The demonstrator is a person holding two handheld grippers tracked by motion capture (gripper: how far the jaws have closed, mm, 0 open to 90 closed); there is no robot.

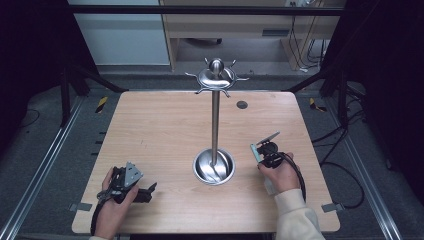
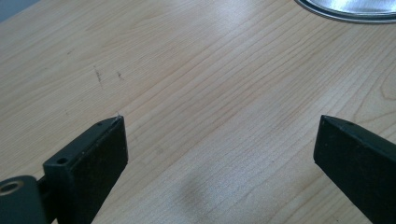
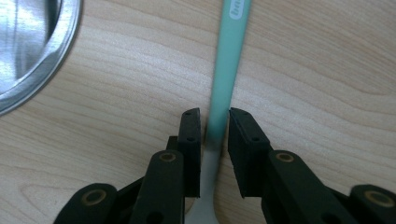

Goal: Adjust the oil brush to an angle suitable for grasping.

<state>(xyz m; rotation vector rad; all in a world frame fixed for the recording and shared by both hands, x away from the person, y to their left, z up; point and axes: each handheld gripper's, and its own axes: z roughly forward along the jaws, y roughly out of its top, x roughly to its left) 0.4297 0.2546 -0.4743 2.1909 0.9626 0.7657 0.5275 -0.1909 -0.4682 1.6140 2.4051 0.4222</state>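
One mint-green plastic utensil handle (image 3: 226, 70) sits clamped in the right tool (image 3: 215, 122); the left tool (image 2: 219, 135) gapes wide, empty, beside one tall steel hook stand (image 1: 215, 125) on the wooden table (image 1: 160, 125).

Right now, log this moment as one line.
right gripper: shut on mint-green utensil handle | left gripper: open, over bare light wooden table | steel hook stand: upright, hooks bare

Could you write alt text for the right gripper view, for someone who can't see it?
Two black jaws of the right tool close on a mint-green handle that runs straight up the frame above a pale wooden table. The curved rim of a shiny metal dish shows at upper left.
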